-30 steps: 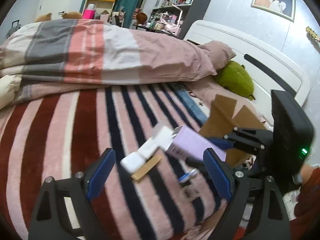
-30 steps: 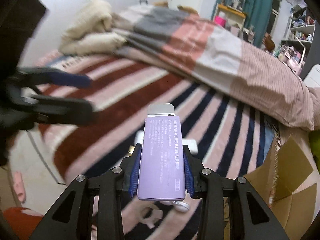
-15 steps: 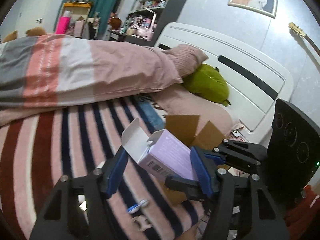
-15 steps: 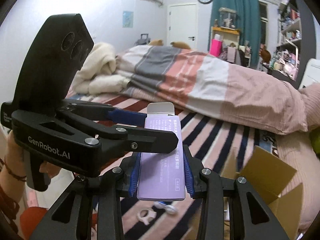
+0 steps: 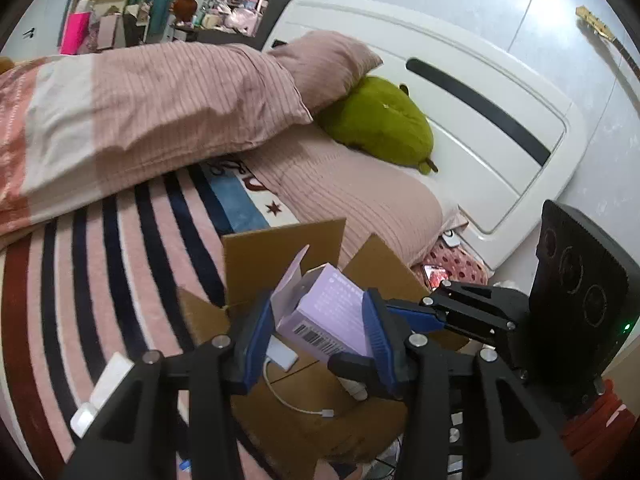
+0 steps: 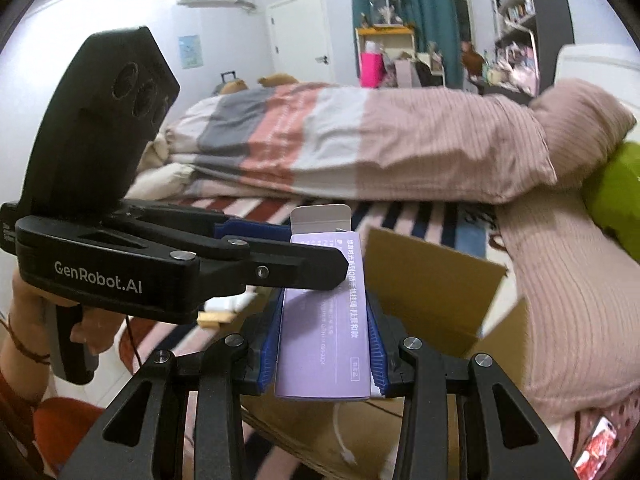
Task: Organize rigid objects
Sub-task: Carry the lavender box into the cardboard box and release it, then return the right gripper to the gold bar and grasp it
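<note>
lilac carton now hangs over the open cardboard box on the bed, pinched by the right gripper. the left gripper has just been closing around its flap end, apparently steadying it for the drop.

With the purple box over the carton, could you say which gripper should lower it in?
Probably right: the right gripper clamps the purple box by its long sides over the carton; the jaws of the left gripper have just been closing on its flap end.
</note>
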Available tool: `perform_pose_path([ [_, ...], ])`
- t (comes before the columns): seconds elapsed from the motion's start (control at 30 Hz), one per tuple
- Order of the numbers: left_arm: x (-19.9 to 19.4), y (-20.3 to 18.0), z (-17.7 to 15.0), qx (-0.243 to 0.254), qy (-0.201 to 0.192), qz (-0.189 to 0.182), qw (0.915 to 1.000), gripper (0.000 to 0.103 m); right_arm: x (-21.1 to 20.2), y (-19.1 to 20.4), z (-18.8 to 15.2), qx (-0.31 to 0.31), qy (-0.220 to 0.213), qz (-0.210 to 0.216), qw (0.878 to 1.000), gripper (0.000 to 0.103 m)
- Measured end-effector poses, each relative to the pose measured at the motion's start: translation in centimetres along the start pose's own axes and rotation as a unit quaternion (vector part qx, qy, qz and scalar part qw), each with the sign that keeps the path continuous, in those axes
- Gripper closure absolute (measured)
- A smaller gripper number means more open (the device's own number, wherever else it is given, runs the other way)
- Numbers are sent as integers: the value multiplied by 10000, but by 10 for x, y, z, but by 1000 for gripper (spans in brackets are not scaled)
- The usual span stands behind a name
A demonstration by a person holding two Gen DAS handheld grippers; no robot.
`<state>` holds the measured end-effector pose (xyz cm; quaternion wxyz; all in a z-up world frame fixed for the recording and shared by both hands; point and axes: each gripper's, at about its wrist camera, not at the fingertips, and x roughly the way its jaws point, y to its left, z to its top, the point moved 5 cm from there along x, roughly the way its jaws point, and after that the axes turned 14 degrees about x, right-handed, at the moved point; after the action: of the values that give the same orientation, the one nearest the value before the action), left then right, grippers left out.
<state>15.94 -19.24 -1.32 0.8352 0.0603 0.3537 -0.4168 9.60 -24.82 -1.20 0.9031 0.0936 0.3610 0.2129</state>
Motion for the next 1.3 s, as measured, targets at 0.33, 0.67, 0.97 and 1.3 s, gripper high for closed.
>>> perform_pose_path([
  [0.33, 15, 1, 1, 146, 180, 358, 9991, 34, 9, -32, -10, -74, 471, -363, 9982, 66],
  [0.67, -25, 17, -13, 244, 142, 845, 9960, 33, 8, -11, -15, -318, 492, -330, 9977, 51],
  [0.97, -94, 53, -52, 84, -89, 1422, 9898, 31, 13, 49, -14, -760, 459, -86, 9960, 51],
  [1.3, -142, 135, -153, -699, -2, 2047, 9763, 31, 69, 151, -45, -1247, 1114, 757, 9830, 50],
])
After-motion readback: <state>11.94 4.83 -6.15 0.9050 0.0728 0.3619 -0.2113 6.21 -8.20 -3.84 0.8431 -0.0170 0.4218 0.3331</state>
